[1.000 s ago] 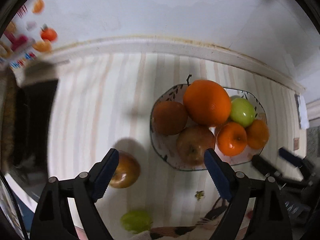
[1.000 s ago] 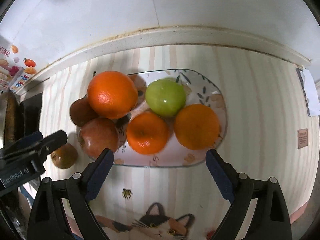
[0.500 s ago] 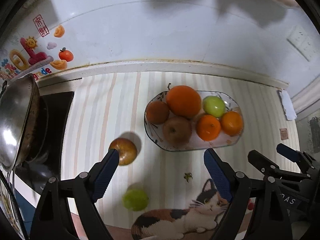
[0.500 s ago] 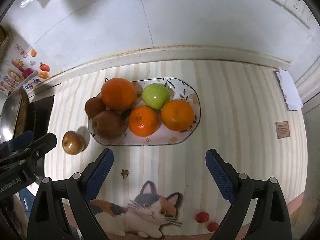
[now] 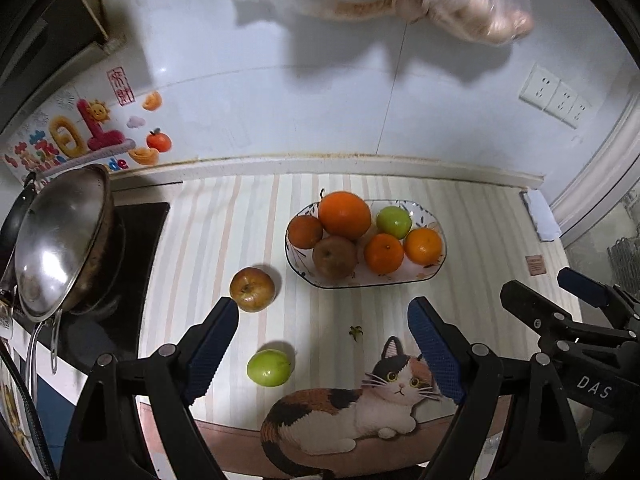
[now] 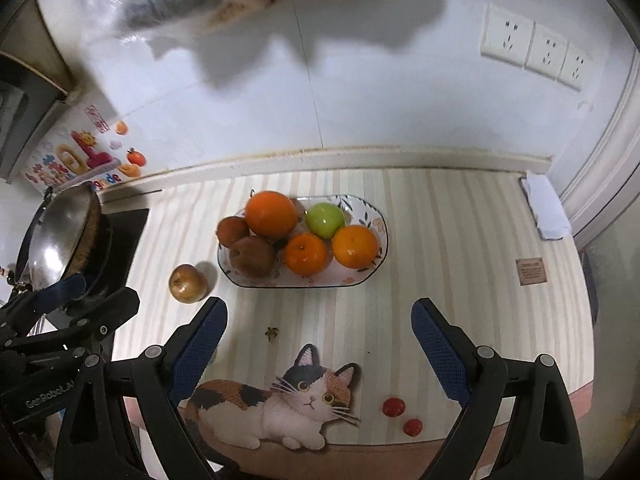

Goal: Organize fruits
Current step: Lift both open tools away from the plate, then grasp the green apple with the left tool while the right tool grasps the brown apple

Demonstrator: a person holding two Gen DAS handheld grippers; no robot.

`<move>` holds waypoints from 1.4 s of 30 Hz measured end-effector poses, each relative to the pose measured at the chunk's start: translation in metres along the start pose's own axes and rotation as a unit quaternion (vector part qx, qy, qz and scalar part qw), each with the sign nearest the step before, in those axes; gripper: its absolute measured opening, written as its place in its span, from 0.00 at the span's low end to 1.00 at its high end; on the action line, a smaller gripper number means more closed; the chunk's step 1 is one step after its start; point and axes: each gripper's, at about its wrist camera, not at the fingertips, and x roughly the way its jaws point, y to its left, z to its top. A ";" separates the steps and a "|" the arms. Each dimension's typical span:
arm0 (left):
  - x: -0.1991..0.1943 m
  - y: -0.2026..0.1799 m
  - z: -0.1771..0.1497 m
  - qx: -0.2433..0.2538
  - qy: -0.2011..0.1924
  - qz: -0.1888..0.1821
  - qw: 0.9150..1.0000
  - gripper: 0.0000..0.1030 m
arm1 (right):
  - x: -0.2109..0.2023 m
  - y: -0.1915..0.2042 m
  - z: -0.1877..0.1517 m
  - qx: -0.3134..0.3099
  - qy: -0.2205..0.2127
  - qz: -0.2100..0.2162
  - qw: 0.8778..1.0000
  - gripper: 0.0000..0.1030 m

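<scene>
Both my grippers hang above the striped counter mat [image 5: 248, 216], pointing steeply down. The left gripper [image 5: 323, 344] has its jaws spread wide with nothing between the blue pads [image 5: 212, 340]; the right gripper [image 6: 319, 340] stands just as wide and empty.

Ahead of me the oval plate [image 5: 400, 282] sits on the mat near the back wall. In it I count six fruits: a big orange [image 5: 345, 215] at the back, a green apple [image 5: 394, 222] to its right, a brownish fruit [image 5: 305, 231] to its left, a dull red apple [image 5: 334, 257] in front, and two smaller oranges [image 5: 384, 253] side by side at the right front.

Two fruits lie loose on the mat, left of the plate: a reddish-brown apple [image 5: 252, 289] near the plate's left end, and a second green apple [image 5: 268, 367] closer to me, near the printed cat [image 5: 360, 396]. In the right view I also see two small red tomatoes [image 6: 394, 407] by the mat's front edge, right of the cat.

A steel wok [image 5: 60, 240] leans on the dark stove [image 5: 136, 240] at the far left.
</scene>
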 end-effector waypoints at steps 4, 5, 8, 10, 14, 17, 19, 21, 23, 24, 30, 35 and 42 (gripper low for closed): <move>-0.021 0.000 -0.004 -0.001 -0.019 -0.001 1.000 0.84 | -0.022 0.005 -0.006 -0.003 -0.015 0.004 1.000 0.93; -0.027 0.000 -0.005 -0.005 -0.024 -0.003 1.000 0.84 | -0.026 0.005 -0.008 0.000 -0.016 0.006 1.000 0.93; -0.033 0.000 -0.008 -0.008 -0.027 -0.009 1.000 0.84 | -0.036 0.007 -0.015 0.005 -0.021 0.013 1.000 0.93; -0.035 -0.001 -0.009 -0.006 -0.028 -0.010 1.000 0.84 | -0.040 0.006 -0.017 0.010 -0.023 0.017 1.000 0.93; -0.027 0.002 -0.012 -0.010 -0.020 -0.008 1.000 0.84 | -0.042 -0.002 -0.019 0.026 -0.023 0.024 0.999 0.93; -0.008 0.007 -0.016 -0.017 0.007 -0.003 1.000 0.84 | -0.034 -0.020 -0.019 0.053 -0.013 0.025 0.998 0.93; 0.009 0.013 -0.020 -0.025 0.031 0.001 0.999 0.84 | -0.019 -0.039 -0.022 0.080 0.008 0.024 0.996 0.93; 0.026 0.020 -0.024 -0.036 0.049 0.005 0.998 0.84 | -0.002 -0.059 -0.027 0.108 0.032 0.028 0.993 0.93; 0.046 0.029 -0.030 -0.048 0.073 0.009 0.996 0.84 | 0.018 -0.080 -0.035 0.134 0.057 0.024 0.989 0.93; 0.057 0.034 -0.033 -0.056 0.086 0.013 0.995 0.84 | 0.028 -0.091 -0.041 0.146 0.067 0.015 0.987 0.93; 0.117 0.057 -0.057 -0.088 0.155 0.031 0.983 0.84 | 0.089 -0.149 -0.087 0.224 0.145 0.000 0.964 0.93; 0.172 0.076 -0.078 -0.123 0.222 0.033 0.967 0.84 | 0.130 -0.166 -0.120 0.260 0.183 -0.001 0.948 0.91; 0.213 0.074 -0.091 -0.112 0.258 0.036 0.959 0.84 | 0.160 -0.160 -0.133 0.264 0.206 0.005 0.942 0.89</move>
